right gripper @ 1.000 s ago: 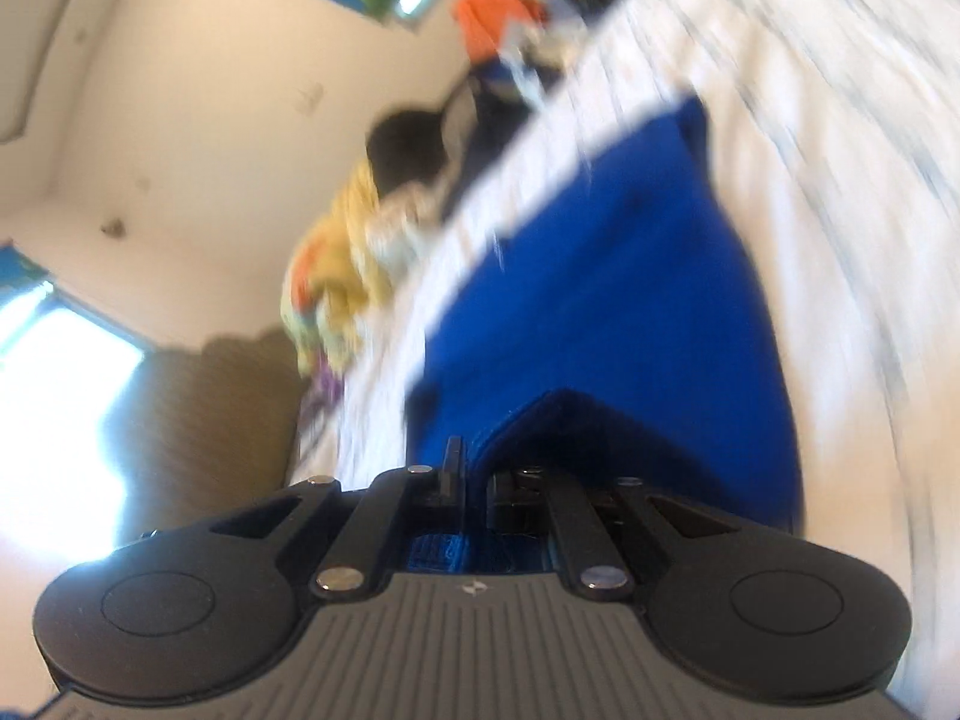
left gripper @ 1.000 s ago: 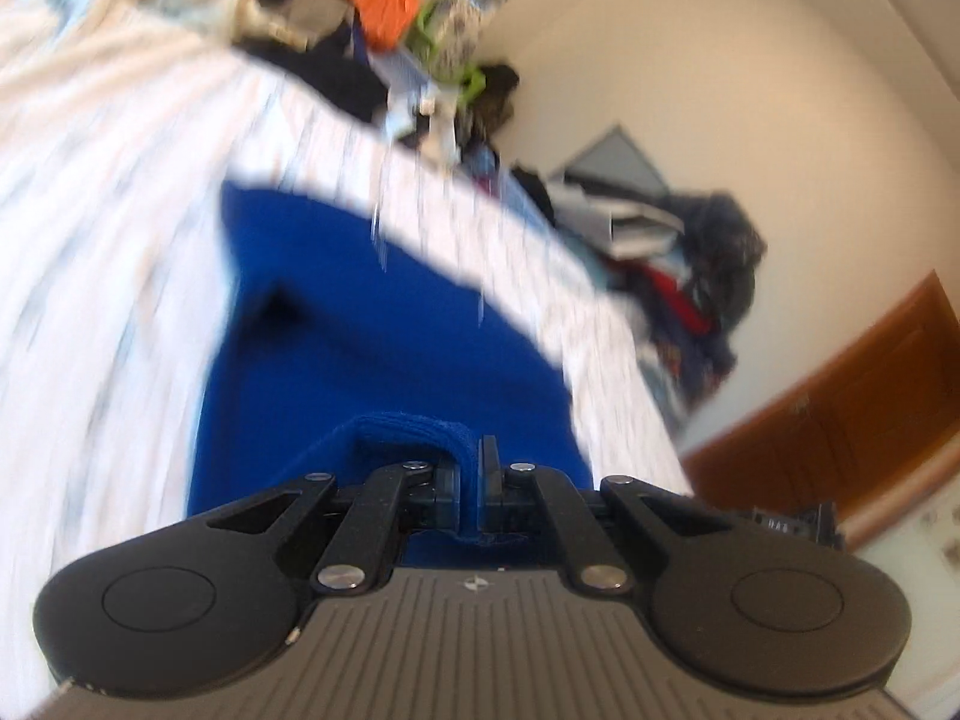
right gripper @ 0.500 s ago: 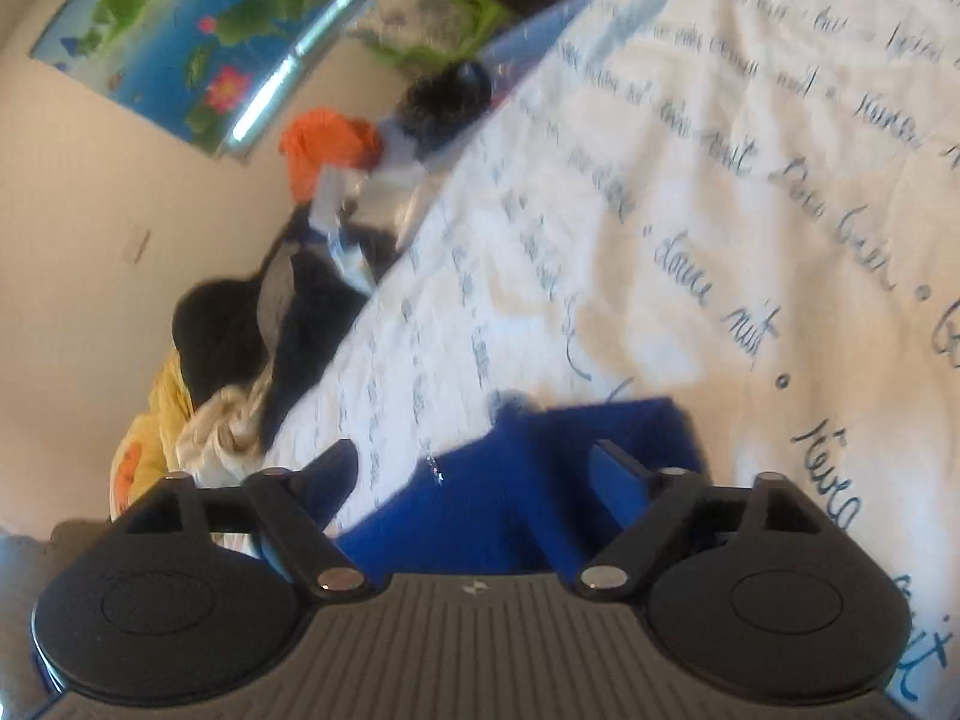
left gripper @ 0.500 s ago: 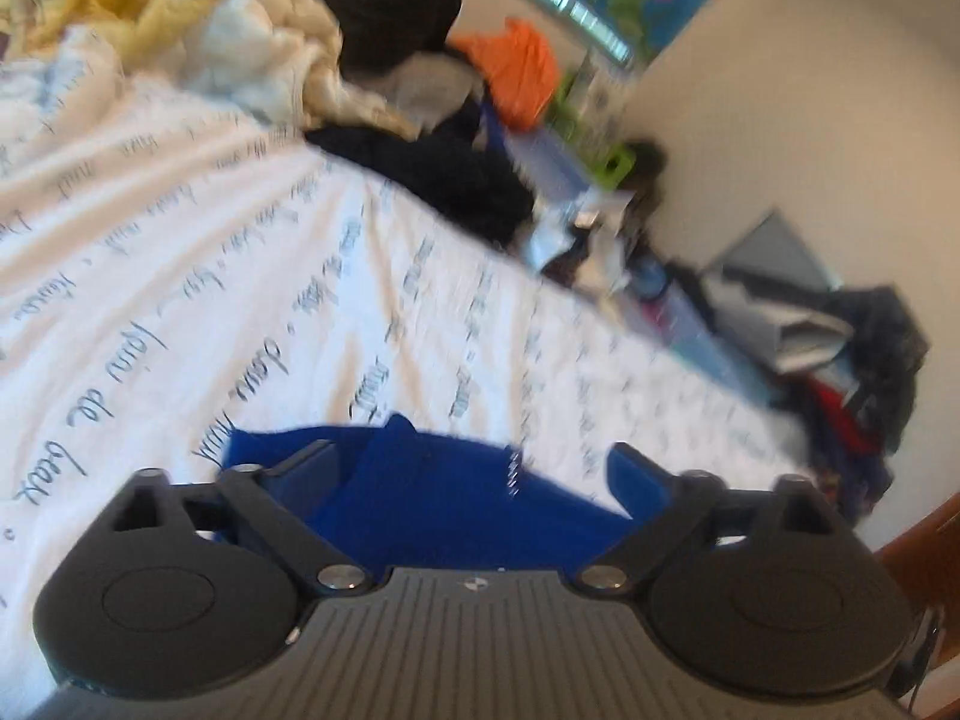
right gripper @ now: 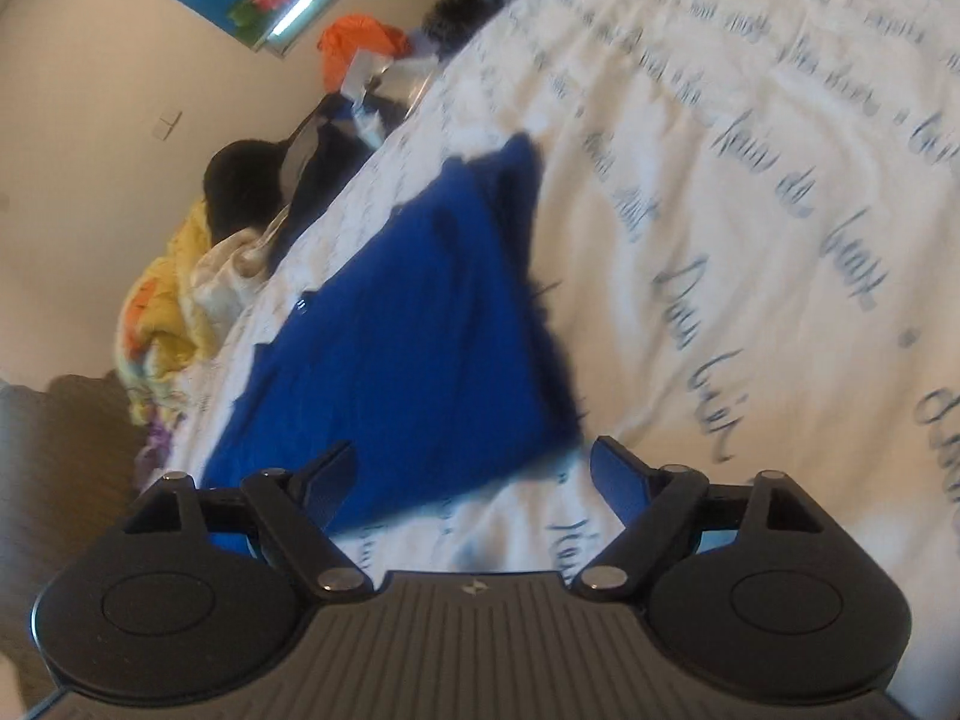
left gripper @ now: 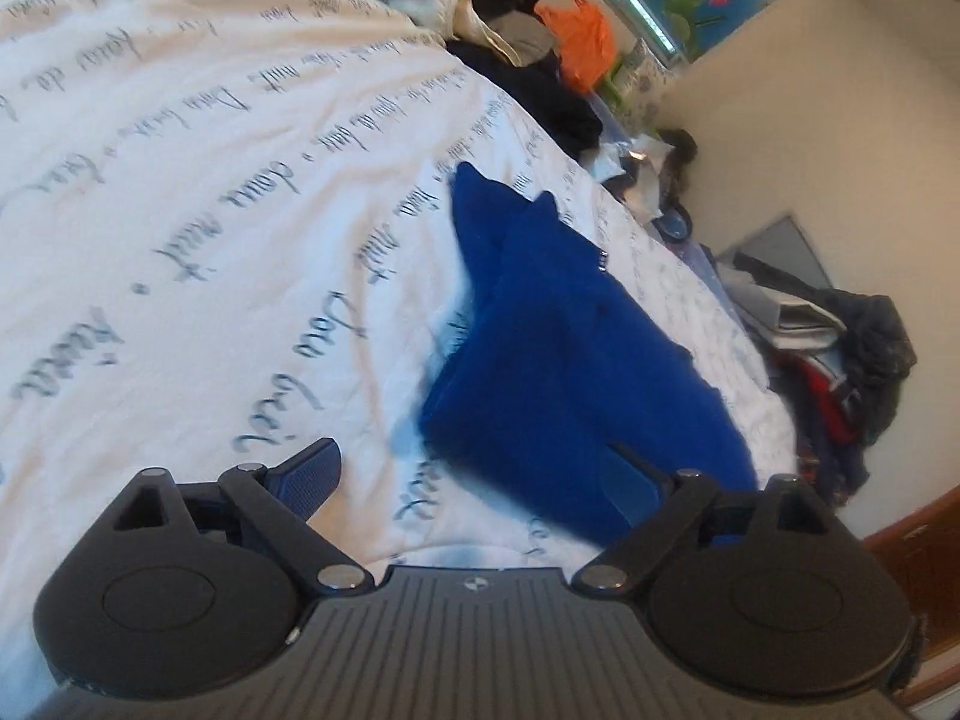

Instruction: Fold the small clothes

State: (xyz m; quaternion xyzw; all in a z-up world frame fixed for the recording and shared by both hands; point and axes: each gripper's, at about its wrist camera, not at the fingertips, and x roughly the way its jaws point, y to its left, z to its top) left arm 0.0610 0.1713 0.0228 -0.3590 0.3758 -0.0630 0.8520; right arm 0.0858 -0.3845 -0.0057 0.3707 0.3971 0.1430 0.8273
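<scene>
A blue garment (left gripper: 570,354) lies folded over on a white bedsheet (left gripper: 180,210) printed with script. It also shows in the right wrist view (right gripper: 402,336). My left gripper (left gripper: 474,480) is open and empty, hovering just short of the garment's near edge, with the garment ahead and to the right. My right gripper (right gripper: 474,480) is open and empty, with the garment ahead and to the left. Neither gripper touches the cloth.
A pile of clothes and bags lines the bed's far edge: an orange bag (left gripper: 579,42), black clothes (left gripper: 540,96), yellow and white bedding (right gripper: 174,294). More clothes are heaped by the wall (left gripper: 840,348). A brown wooden door (left gripper: 918,552) stands at the right.
Both grippers were shut on the blue garment one second ago. They have opened, let it go, and pulled back. The garment now lies folded on the sheet.
</scene>
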